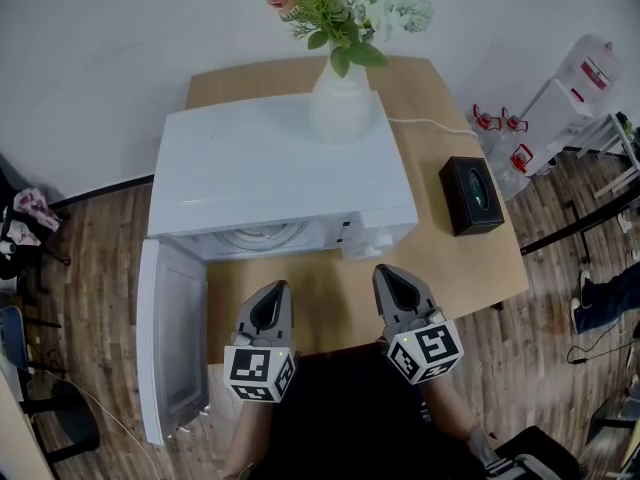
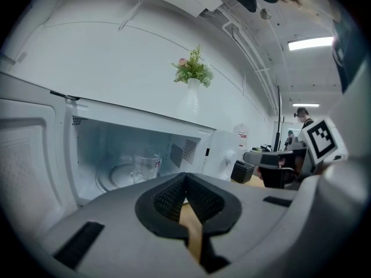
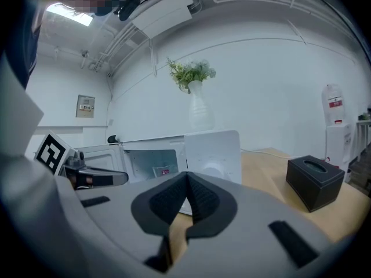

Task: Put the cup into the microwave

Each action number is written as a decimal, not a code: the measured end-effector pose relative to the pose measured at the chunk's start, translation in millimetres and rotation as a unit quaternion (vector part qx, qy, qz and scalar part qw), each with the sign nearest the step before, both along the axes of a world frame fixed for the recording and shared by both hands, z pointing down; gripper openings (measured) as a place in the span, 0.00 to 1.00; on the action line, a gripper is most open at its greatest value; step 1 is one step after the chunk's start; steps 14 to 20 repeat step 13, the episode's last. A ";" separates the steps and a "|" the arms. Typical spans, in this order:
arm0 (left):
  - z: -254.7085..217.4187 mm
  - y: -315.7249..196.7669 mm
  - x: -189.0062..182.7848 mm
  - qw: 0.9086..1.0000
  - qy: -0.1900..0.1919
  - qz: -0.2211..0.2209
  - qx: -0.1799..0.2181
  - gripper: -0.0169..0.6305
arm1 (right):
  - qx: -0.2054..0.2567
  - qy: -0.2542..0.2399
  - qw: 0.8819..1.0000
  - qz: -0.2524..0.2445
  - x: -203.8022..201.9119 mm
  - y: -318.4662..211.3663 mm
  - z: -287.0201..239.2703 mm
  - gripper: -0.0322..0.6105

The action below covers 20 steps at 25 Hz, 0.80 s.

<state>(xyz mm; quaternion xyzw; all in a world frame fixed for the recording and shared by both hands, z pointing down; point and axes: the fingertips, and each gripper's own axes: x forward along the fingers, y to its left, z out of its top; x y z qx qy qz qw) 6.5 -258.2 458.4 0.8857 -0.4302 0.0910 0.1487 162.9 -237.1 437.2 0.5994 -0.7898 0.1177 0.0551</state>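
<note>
Left gripper (image 1: 277,290) and right gripper (image 1: 388,273) are both pinched shut on nothing, side by side over the table (image 1: 470,268). Just past them the microwave (image 1: 280,168) has its door (image 1: 170,338) swung open, and the clear cup (image 2: 146,165) sits inside.

Cup (image 2: 146,165) in microwave (image 1: 250,168); vase (image 1: 340,106) on top; box (image 1: 472,195) right of it

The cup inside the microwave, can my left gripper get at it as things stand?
Probably yes. The door stands wide open and nothing sits between the left gripper and the cup inside. Its jaws are shut, so they would have to open first.
</note>
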 end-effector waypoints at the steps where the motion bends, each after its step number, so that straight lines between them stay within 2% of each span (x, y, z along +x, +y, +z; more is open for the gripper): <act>1: 0.2 -0.7 0.2 1.000 0.000 -0.001 0.000 0.03 | 0.000 0.000 1.000 -0.002 -0.8 -0.9 0.1 0.04; 20: 2.5 -6.2 2.9 1.000 0.006 -0.001 -0.006 0.03 | -0.004 -0.005 1.000 -0.009 -4.9 -7.6 2.0 0.04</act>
